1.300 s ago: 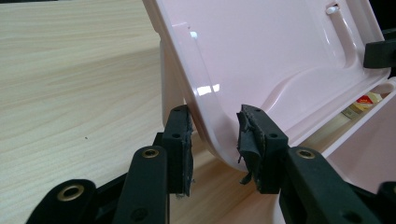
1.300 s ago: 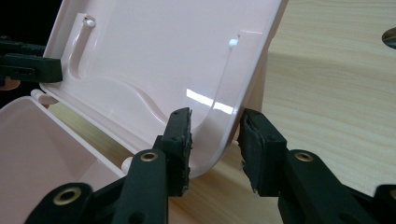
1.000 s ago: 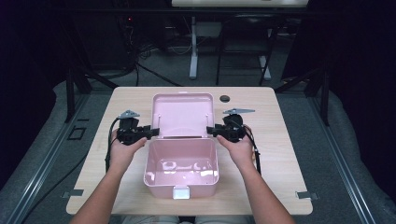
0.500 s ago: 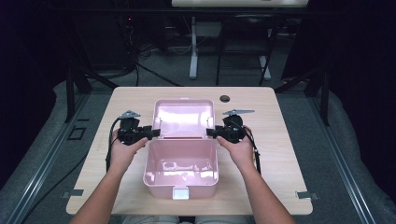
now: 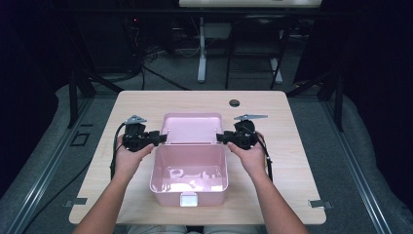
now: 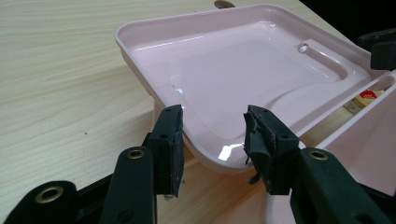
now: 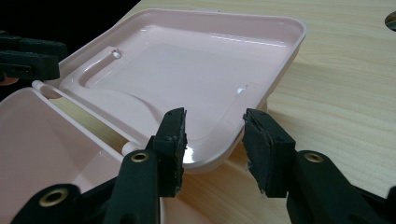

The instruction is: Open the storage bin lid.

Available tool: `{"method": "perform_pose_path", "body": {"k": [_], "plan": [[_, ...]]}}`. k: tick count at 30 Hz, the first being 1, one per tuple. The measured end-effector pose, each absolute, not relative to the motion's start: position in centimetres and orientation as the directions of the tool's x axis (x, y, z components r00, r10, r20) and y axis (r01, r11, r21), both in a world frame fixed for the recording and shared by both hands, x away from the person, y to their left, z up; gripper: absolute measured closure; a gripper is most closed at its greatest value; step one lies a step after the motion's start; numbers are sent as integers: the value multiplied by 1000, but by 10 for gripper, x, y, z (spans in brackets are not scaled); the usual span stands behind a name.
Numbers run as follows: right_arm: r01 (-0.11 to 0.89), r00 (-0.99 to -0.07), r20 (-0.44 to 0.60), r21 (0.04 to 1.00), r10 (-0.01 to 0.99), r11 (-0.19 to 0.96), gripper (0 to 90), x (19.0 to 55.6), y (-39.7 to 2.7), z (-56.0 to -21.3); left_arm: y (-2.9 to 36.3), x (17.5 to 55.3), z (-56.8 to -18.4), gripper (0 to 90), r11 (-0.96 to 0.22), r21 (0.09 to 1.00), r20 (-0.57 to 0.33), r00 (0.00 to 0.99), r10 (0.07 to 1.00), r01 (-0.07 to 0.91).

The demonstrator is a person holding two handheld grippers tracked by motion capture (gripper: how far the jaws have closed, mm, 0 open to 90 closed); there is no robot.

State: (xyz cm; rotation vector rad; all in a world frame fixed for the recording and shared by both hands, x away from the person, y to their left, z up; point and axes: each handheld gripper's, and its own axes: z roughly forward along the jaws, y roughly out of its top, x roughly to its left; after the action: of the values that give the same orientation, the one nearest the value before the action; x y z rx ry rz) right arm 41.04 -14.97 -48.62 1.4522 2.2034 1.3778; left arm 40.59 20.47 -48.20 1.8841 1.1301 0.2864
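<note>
A pink plastic box [image 5: 189, 168] stands open mid-table, with small pale items on its floor. Its lid [image 5: 191, 127] lies folded back behind the hinge, nearly flat on the wood. My left gripper [image 5: 159, 139] sits at the lid's left hinge-side corner. In the left gripper view that rounded corner [image 6: 219, 156] lies between the jaws of the left gripper [image 6: 212, 140]; they have just closed a little and do not press on it. My right gripper [image 5: 220, 138] mirrors this at the lid's right corner [image 7: 210, 161]. The right gripper [image 7: 214, 140] has just been opening, and there is a gap beside its pads.
The wooden table [image 5: 292, 146] has a dark round hole [image 5: 234, 103] near its far edge. A white latch [image 5: 189, 199] sits on the box's near wall. Bare wood lies left and right of the box. Beyond the table are dark floor and desk legs.
The lid has swung back from a raised position to lie almost flat behind the box. Both hands have stayed at its corners.
</note>
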Motion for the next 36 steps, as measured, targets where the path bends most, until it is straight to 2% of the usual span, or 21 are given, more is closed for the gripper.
{"method": "perform_pose_path", "body": {"k": [15, 27, 36], "plan": [[616, -522, 322, 783, 790, 87, 572, 405, -155, -479, 210, 394, -473, 554, -172, 813, -230, 577, 784, 557], [559, -549, 223, 815, 805, 155, 465, 398, -163, -468, 225, 377, -466, 465, -166, 825, -222, 581, 783, 540], [560, -544, 172, 803, 821, 203, 441, 391, -173, -466, 232, 369, -459, 438, -216, 826, -183, 609, 771, 521]]}}
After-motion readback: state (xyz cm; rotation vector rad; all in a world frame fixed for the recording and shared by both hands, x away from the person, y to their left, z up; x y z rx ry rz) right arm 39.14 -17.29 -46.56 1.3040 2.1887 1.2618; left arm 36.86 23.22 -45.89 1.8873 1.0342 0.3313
